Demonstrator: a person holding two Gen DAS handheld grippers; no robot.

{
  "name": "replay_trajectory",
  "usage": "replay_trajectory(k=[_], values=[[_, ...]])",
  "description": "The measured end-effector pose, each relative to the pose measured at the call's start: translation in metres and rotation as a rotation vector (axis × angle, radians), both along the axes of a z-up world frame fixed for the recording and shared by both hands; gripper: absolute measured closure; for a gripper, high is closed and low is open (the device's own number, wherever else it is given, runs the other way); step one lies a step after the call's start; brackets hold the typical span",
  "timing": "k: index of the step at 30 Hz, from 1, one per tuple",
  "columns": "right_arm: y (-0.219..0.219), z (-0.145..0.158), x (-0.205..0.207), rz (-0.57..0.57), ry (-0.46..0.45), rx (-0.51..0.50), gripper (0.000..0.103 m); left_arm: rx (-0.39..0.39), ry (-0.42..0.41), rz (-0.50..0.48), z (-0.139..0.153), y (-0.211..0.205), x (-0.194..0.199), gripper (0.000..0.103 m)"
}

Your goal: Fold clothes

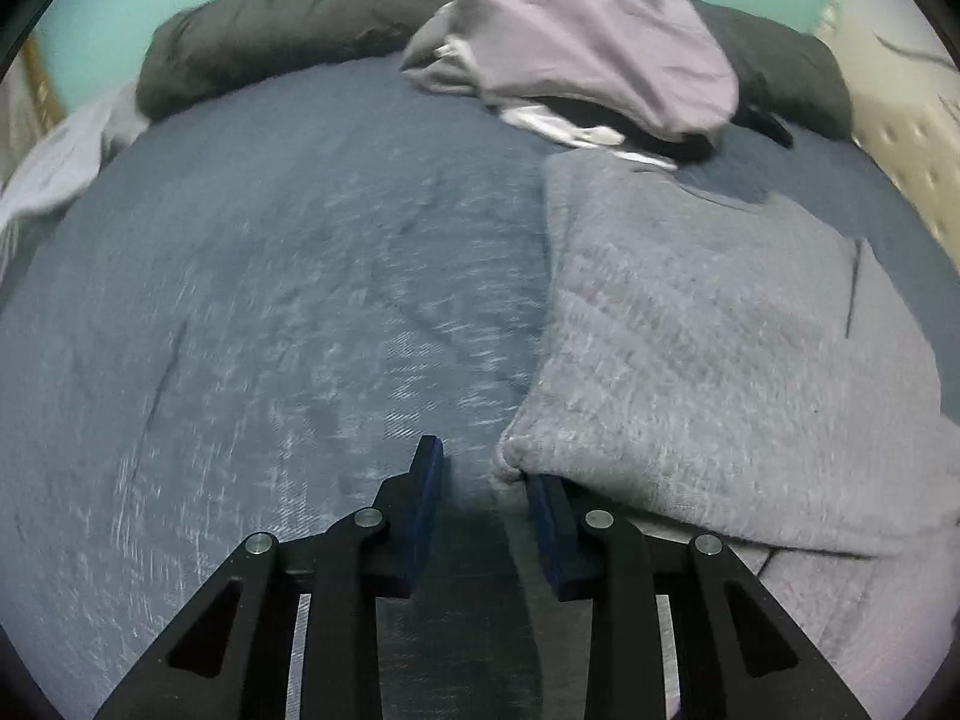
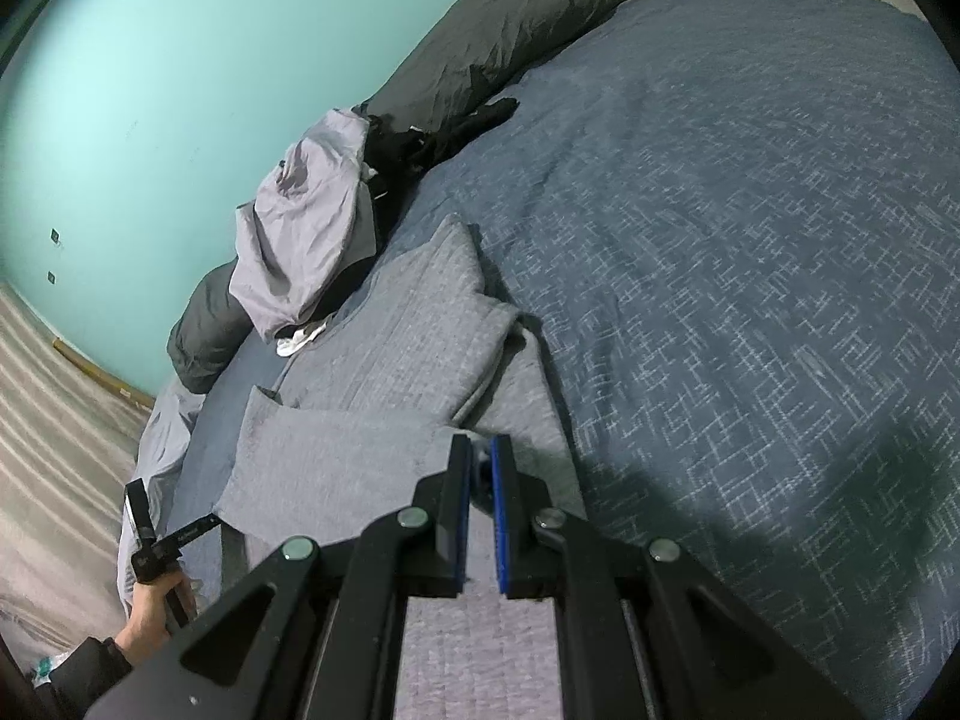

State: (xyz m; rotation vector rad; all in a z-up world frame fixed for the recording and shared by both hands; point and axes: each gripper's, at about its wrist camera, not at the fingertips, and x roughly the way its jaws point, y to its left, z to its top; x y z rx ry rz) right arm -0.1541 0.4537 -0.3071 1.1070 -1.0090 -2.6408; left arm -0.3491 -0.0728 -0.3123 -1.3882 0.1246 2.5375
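We are part-way through folding a grey knitted sweater (image 1: 708, 348) that lies flat on the blue patterned bedspread (image 1: 288, 312), near the edge of the bed, with a heap of unfolded clothes (image 1: 588, 42) further back against the dark rolled duvet (image 1: 270, 30). To do this fold well, we judge that both corners should be carried across together at the same height, so the edge stays straight and the knit does not drag or bunch, and that the layers should be laid down before either grip lets go. Our left claw (image 1: 486, 474) stands partly open over the bedspread, its right pad (image 1: 549, 516) touching the near corner of the sweater while the left pad is clear of it; nothing lies between the pads, so it has no hold. Our right claw (image 2: 481, 480) is closed almost fully, pinching a thin fold at the sweater's edge between its blue pads. In the right wrist view, the person's hand (image 2: 157, 609) holding the left tool shows low beside the bed, above the striped floor (image 2: 54, 420).
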Motion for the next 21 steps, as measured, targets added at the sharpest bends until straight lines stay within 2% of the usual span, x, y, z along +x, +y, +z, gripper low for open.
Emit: replay_trajectory(k=[6, 10, 17, 21], values=[[-0.004, -0.002, -0.002, 0.017, -0.012, 0.006, 0.097, 0.021, -0.031, 0.003, -0.005, 0.0, 0.002, 0.07], [-0.003, -0.006, -0.005, 0.026, -0.03, 0.004, 0.097, 0.069, -0.053, 0.027, -0.006, -0.013, 0.008, 0.063], [0.001, -0.012, -0.006, 0.019, -0.054, 0.004, 0.097, 0.106, -0.014, 0.128, 0.011, -0.038, 0.012, 0.063], [0.007, -0.024, -0.006, -0.007, -0.096, -0.004, 0.094, 0.049, 0.022, 0.038, 0.02, -0.015, 0.015, 0.062]])
